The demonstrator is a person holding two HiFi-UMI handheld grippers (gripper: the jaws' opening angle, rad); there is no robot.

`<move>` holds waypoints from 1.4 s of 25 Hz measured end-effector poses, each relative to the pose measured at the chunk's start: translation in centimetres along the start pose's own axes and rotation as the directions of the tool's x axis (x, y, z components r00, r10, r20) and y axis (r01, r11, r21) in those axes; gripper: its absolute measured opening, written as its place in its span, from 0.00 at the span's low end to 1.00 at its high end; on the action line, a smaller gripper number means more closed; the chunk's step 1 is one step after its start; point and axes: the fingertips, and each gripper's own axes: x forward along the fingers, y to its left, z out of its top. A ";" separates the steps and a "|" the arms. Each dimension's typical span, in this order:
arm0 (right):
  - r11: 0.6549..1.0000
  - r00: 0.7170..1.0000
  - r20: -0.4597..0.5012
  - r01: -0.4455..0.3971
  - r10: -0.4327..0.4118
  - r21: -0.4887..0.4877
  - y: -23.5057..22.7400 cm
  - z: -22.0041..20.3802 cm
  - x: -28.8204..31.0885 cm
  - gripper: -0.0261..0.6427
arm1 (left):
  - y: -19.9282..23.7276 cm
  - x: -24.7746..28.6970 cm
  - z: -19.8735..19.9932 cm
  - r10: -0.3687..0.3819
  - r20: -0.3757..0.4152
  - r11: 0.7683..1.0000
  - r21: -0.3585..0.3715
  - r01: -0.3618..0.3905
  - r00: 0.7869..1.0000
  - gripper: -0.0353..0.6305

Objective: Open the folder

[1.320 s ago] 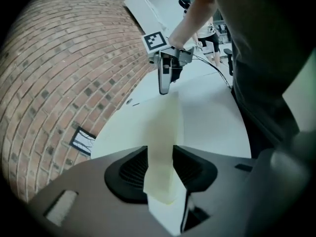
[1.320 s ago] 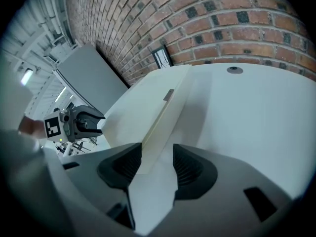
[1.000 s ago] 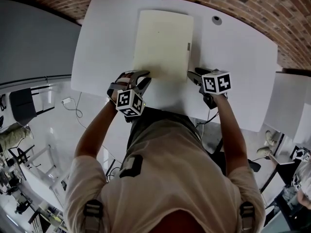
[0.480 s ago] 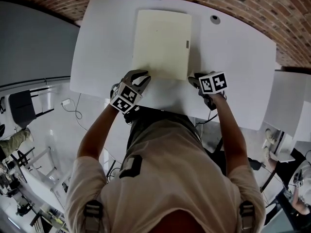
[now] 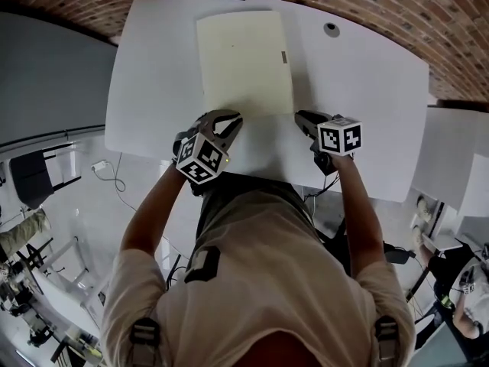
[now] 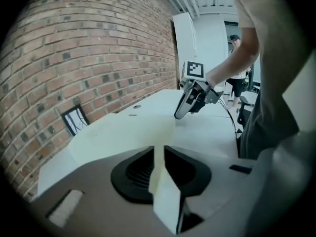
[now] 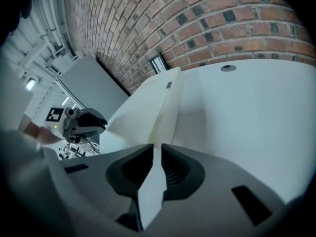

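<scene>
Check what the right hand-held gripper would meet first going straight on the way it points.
The flat cream folder: the right hand-held gripper, whose jaws have just been closing on the folder's near edge, points along it. Beyond that, probably the white table.

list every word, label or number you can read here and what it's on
No readable text anywhere.
Too small to read: small tab on the pale cream folder.
Patterns, not text: black-and-white square markers on the left tool and right tool.
</scene>
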 end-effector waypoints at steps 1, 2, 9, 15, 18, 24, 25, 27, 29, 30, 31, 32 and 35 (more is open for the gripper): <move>1.000 1.000 0.001 0.002 -0.002 -0.011 -0.1 0.1 -0.1 0.06 | 0.2 0.3 0.1 -0.005 -0.024 1.000 0.024 0.005 1.000 0.20; 1.000 1.000 0.000 0.002 -0.002 -0.024 -0.1 0.3 -0.2 0.06 | 0.3 0.8 0.1 -0.007 -0.060 0.998 0.069 0.011 0.998 0.42; 0.995 1.000 0.011 0.013 -0.012 -0.096 -0.1 2.7 0.0 0.06 | 1.8 4.1 -1.5 0.093 -0.207 0.955 0.294 -0.028 0.974 0.48; 0.998 0.999 -0.005 -0.046 0.046 -0.033 0.0 2.8 0.6 0.06 | 2.1 3.7 -1.8 -0.017 -0.163 0.987 0.152 0.042 0.987 0.39; 0.996 0.996 -0.004 -0.092 0.093 0.008 0.2 2.7 0.6 0.06 | 2.1 3.2 -1.6 -0.097 -0.127 0.992 0.069 0.106 0.987 0.36; 0.985 0.986 0.015 -0.168 0.167 0.042 0.9 2.9 0.1 0.06 | 2.1 3.1 -1.9 -0.204 -0.078 0.979 -0.028 0.202 0.976 0.32; 0.984 0.985 0.024 -0.173 0.172 0.040 1.0 3.0 0.0 0.06 | 2.1 3.1 -1.9 -0.221 -0.069 0.975 -0.047 0.218 0.973 0.30; 0.981 0.982 0.045 -0.185 0.183 0.051 1.4 3.3 -0.4 0.06 | 2.1 3.0 -1.9 -0.249 -0.050 0.967 -0.072 0.245 0.967 0.29; 0.978 0.980 0.062 -0.195 0.191 0.069 1.6 3.5 -0.6 0.06 | 2.1 2.9 -1.9 -0.265 -0.032 0.962 -0.084 0.261 0.964 0.29; 0.976 0.978 0.072 -0.202 0.197 0.078 1.6 3.7 -0.6 0.06 | 2.2 2.8 -1.8 -0.269 -0.025 0.960 -0.086 0.266 0.963 0.28; 0.971 0.974 0.088 -0.218 0.210 0.099 1.5 3.9 -0.7 0.06 | 2.2 2.7 -1.8 -0.273 -0.021 0.959 -0.088 0.270 0.962 0.28; 0.957 0.965 0.110 -0.253 0.238 0.141 1.4 4.1 -0.8 0.06 | 2.2 2.6 -1.7 -0.277 -0.017 0.957 -0.090 0.275 0.961 0.28; 0.860 0.915 0.184 -0.400 0.359 0.317 1.8 4.0 -1.0 0.09 | 2.1 2.6 -1.5 -0.298 -0.008 0.950 -0.101 0.296 0.954 0.27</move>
